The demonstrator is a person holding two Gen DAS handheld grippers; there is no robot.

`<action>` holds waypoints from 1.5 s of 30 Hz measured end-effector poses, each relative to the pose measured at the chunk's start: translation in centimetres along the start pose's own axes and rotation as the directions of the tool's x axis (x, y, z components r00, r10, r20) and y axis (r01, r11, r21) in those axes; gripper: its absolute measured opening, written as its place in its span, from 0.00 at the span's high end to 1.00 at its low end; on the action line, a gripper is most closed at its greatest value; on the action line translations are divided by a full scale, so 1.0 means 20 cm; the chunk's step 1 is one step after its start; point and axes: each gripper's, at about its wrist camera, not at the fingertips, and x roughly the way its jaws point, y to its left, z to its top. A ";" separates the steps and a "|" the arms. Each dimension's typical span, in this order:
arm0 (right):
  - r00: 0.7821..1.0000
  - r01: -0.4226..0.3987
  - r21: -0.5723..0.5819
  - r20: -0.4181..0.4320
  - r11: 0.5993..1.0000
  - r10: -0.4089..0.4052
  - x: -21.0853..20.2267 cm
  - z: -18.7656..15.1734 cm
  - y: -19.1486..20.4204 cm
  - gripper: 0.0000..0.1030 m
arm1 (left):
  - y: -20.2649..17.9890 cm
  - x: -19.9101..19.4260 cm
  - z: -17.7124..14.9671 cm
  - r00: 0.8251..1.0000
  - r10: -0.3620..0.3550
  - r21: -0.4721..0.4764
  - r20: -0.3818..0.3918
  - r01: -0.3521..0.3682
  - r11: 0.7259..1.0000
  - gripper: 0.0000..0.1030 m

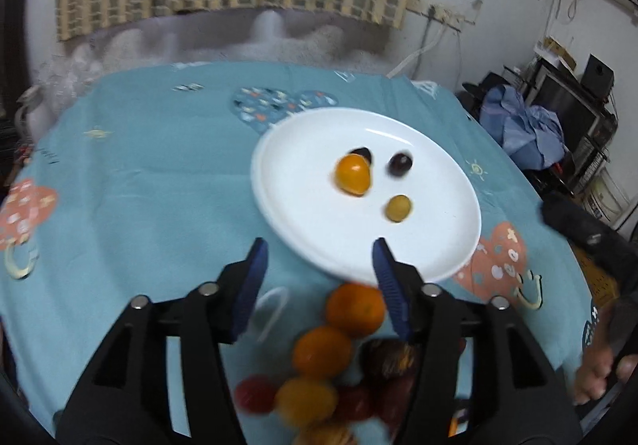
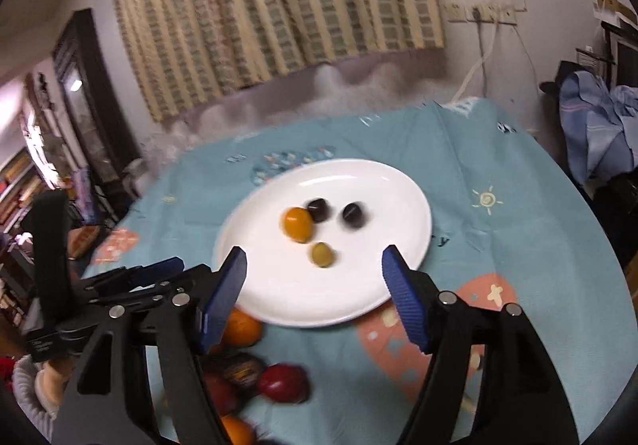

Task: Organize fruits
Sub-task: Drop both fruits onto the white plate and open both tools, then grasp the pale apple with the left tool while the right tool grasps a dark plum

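A white plate [image 1: 303, 213] [image 2: 382, 285] lies on the blue patterned tablecloth. On it rest an orange-yellow fruit [image 1: 352, 174] [image 2: 298, 224], a small green-yellow fruit [image 1: 398, 208] [image 2: 321, 254] and two dark round fruits [image 1: 399, 165] [image 2: 353, 214], [image 2: 319, 209]. Loose fruit is piled at the near edge: oranges [image 1: 355, 309] [image 2: 240, 328], a red fruit [image 2: 284, 382] and small tomatoes [image 1: 255, 393]. My left gripper [image 1: 319, 257] hangs open over the plate's near rim, nothing between its blue pads. My right gripper [image 2: 313, 265] also stands open above the plate, empty.
The left gripper's body [image 2: 119, 285] shows at the left of the right wrist view, the right gripper's black body [image 1: 578, 229] at the right of the left wrist view. A striped curtain [image 2: 259, 6] hangs behind the table. Blue cloth [image 1: 522, 126] and shelves stand at the right.
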 end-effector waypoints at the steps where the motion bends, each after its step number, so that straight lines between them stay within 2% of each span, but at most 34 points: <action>1: 1.000 -0.003 0.000 0.001 1.000 0.003 -0.04 -0.02 0.02 0.29 | 0.02 -0.05 -0.03 1.000 0.022 0.002 0.009 -0.022 1.000 0.40; 3: 1.000 -0.010 0.003 -0.010 1.000 0.010 -0.10 -0.08 0.05 0.24 | 0.05 -0.12 -0.10 0.999 0.049 0.002 0.015 -0.050 0.999 0.40; 5: 1.000 -0.014 0.020 -0.016 1.000 0.014 -0.16 -0.17 0.06 0.14 | 0.10 -0.19 -0.21 0.997 0.074 -0.009 0.004 -0.074 0.997 0.40; 10: 0.999 -0.021 0.052 -0.036 0.998 0.023 -0.22 -0.38 0.04 0.14 | 0.15 -0.26 -0.47 0.996 0.086 -0.038 -0.029 -0.088 0.995 0.38; 13: 0.997 -0.010 0.078 -0.077 0.997 0.016 -0.18 -0.44 0.00 0.14 | 0.13 -0.28 -0.55 0.996 0.076 -0.025 -0.037 -0.077 0.997 0.38; 15: 0.995 -0.005 0.104 -0.101 0.995 0.015 -0.16 -0.44 -0.03 0.14 | 0.09 -0.30 -0.56 0.997 0.074 0.014 -0.015 -0.074 0.997 0.37; 19: 0.996 -0.005 0.143 -0.092 0.990 0.018 -0.16 -0.43 -0.05 0.14 | 0.02 -0.30 -0.56 0.999 0.052 0.079 0.009 -0.053 0.995 0.36; 30: 0.994 0.005 0.124 -0.108 0.992 0.008 -0.16 -0.42 -0.03 0.14 | -0.08 -0.16 -0.58 0.997 0.055 0.151 -0.053 -0.046 0.987 0.37; 35: 0.994 0.011 0.116 -0.110 0.993 0.002 -0.15 -0.43 -0.03 0.14 | -0.09 -0.12 -0.59 0.996 0.033 0.158 -0.085 -0.020 0.987 0.55; 41: 0.992 0.020 0.082 -0.129 0.996 -0.009 -0.13 -0.44 0.00 0.14 | -0.08 -0.08 -0.59 0.994 0.028 0.141 -0.106 -0.013 0.990 0.59; 45: 0.988 0.045 0.017 -0.151 0.999 -0.042 -0.11 -0.46 0.03 0.14 | -0.06 -0.09 -0.59 0.994 0.028 0.120 -0.108 -0.015 0.993 0.59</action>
